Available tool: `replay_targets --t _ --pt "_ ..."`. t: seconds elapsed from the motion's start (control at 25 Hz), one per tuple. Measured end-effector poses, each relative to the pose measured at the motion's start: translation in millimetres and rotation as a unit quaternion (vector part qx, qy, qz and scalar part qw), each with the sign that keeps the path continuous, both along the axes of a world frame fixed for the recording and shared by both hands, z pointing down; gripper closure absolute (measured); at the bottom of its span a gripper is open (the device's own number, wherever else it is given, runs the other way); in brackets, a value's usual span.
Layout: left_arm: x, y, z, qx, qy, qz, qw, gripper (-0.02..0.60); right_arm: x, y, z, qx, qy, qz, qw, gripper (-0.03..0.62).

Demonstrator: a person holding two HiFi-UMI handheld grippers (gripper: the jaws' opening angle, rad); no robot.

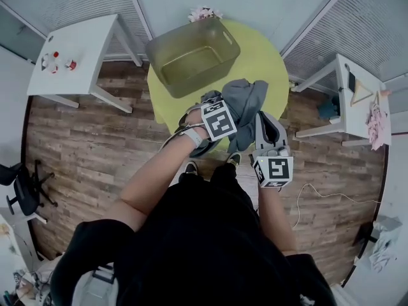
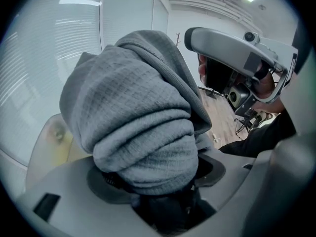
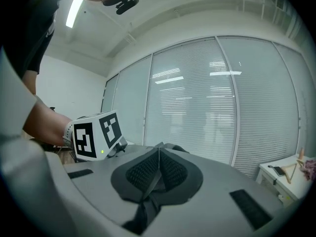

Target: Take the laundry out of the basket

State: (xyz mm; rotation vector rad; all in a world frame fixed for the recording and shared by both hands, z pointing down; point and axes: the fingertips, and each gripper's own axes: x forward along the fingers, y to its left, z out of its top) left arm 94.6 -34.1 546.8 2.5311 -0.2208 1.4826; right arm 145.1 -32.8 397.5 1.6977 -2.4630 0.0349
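An olive-grey basket [image 1: 167, 43] stands on the round yellow-green table [image 1: 264, 59], and its inside looks bare. In front of it, over the table's near edge, my left gripper [image 1: 223, 110] is shut on a grey waffle-knit garment [image 1: 245, 97]. In the left gripper view the bunched garment [image 2: 138, 122] fills the space between the jaws of the left gripper [image 2: 153, 181] and hides the fingertips. Just to its right, my right gripper [image 1: 264, 123] rests against the hanging cloth. The right gripper [image 3: 158, 157] has its pads pressed together, and a sliver of grey shows past the tips.
A white side table [image 1: 83, 43] with small red items stands at the left. Another white table [image 1: 354, 94] at the right holds a hanger and pink cloth. Something pink [image 1: 204, 13] lies behind the basket. An office chair [image 1: 25, 190] and a floor cable [image 1: 319, 196] sit on the wooden floor.
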Motion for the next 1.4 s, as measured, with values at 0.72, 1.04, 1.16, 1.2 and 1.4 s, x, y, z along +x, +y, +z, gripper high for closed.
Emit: replay_targets --t 0.72,1.04,1.16,1.2,1.4 --pt "83.1 -40.8 139.8 -0.052 -0.054 -0.036 0.9965 0.242 104.4 -35.8 85.6 -0.085 -0.025 -0.007 0.996 0.569" --pt "97.1 -61.3 181.1 -0.063 -0.066 -0.057 0.9942 0.241 131.6 -52.6 110.0 -0.111 -0.033 -0.004 0.993 0.569" --pt "98.6 -64.7 195.2 -0.070 -0.070 -0.066 0.9929 0.239 135.9 -58.7 115.7 -0.119 -0.034 -0.008 0.992 0.569" --pt "98.8 -65.6 200.2 -0.074 -0.071 -0.069 0.9923 0.239 137.2 -60.8 118.5 -0.122 -0.034 -0.009 0.992 0.569" --pt "102.9 -73.5 222.0 -0.084 -0.079 -0.076 0.9904 0.238 145.0 -73.9 131.1 -0.132 -0.037 -0.014 0.990 0.569"
